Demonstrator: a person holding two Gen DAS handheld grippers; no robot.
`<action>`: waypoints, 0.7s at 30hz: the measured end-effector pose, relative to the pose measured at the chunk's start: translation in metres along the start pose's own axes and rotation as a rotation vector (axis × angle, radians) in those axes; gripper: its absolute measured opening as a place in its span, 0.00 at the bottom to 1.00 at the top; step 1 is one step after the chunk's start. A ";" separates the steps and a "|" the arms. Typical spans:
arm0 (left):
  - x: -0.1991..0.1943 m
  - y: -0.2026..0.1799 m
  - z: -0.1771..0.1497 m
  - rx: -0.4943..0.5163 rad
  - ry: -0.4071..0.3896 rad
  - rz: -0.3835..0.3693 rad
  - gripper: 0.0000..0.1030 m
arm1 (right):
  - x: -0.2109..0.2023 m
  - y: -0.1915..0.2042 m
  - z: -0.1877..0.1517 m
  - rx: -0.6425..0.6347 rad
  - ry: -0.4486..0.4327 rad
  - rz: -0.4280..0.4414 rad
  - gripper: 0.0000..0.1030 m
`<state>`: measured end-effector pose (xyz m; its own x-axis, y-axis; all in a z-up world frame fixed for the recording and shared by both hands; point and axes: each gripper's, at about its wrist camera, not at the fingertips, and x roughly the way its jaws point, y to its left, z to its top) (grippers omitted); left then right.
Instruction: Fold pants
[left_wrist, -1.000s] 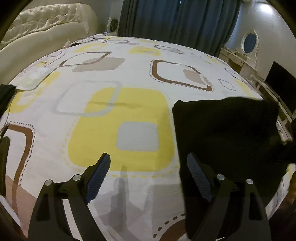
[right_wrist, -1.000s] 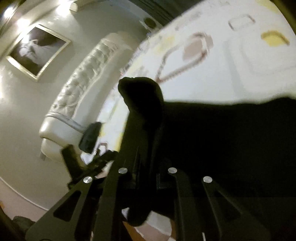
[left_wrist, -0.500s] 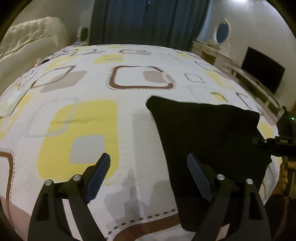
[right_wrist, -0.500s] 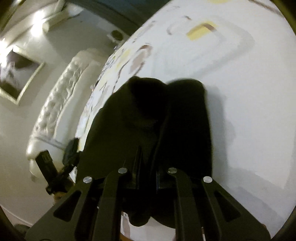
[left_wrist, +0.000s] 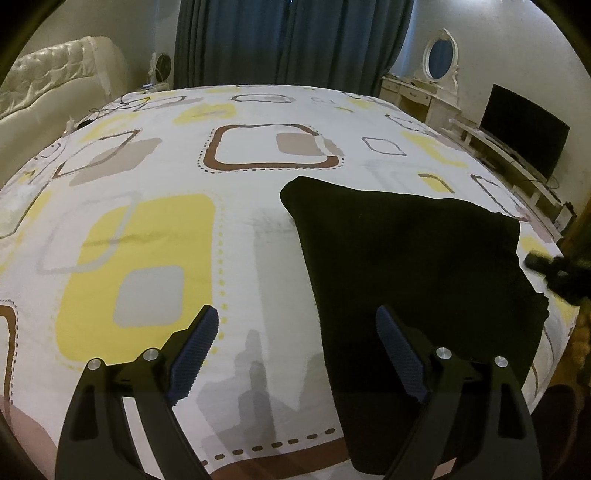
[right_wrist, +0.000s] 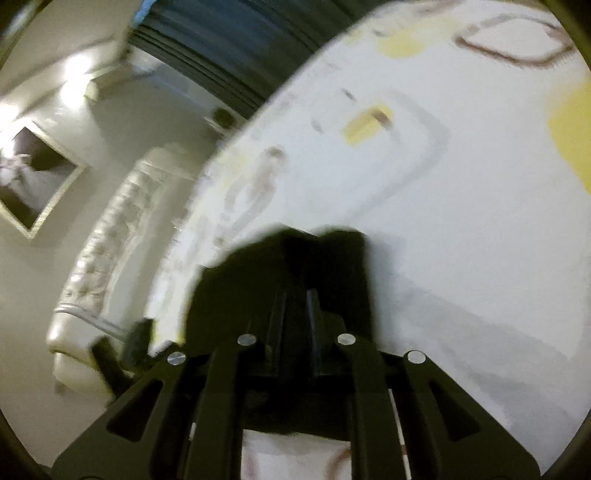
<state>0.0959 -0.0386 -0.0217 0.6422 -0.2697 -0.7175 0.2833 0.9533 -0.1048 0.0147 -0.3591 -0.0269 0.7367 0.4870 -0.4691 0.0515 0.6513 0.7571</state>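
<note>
The black pants (left_wrist: 413, 266) lie folded into a flat block on the patterned bedsheet (left_wrist: 147, 229), right of centre in the left wrist view. My left gripper (left_wrist: 295, 343) is open and empty, hovering just above the sheet, its right finger over the pants' near left edge. My right gripper (right_wrist: 295, 306) is shut on a bunched edge of the pants (right_wrist: 332, 266) and shows as a dark blurred shape at the pants' right edge in the left wrist view (left_wrist: 554, 273).
A white tufted headboard (left_wrist: 48, 81) stands at the left. Dark blue curtains (left_wrist: 288, 40) hang behind the bed. A white dresser with an oval mirror (left_wrist: 439, 62) and a black TV (left_wrist: 524, 136) stand at the right.
The left gripper has swung right, bringing more of the pants into view. The right gripper has moved with the pants edge, the cloth before it now smaller and lower; its view is blurred.
</note>
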 end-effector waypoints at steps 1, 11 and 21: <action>0.000 -0.001 0.000 -0.002 0.001 0.000 0.84 | -0.001 0.010 0.002 -0.022 -0.006 0.015 0.12; 0.001 -0.002 0.000 0.004 -0.001 -0.002 0.84 | 0.076 0.011 0.026 -0.043 0.131 -0.020 0.17; -0.003 0.032 0.004 -0.084 0.035 -0.098 0.84 | 0.018 -0.031 0.035 0.019 0.034 -0.043 0.77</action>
<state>0.1061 -0.0080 -0.0204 0.5890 -0.3582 -0.7244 0.2820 0.9311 -0.2312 0.0504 -0.3913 -0.0432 0.7106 0.4782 -0.5162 0.0956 0.6613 0.7440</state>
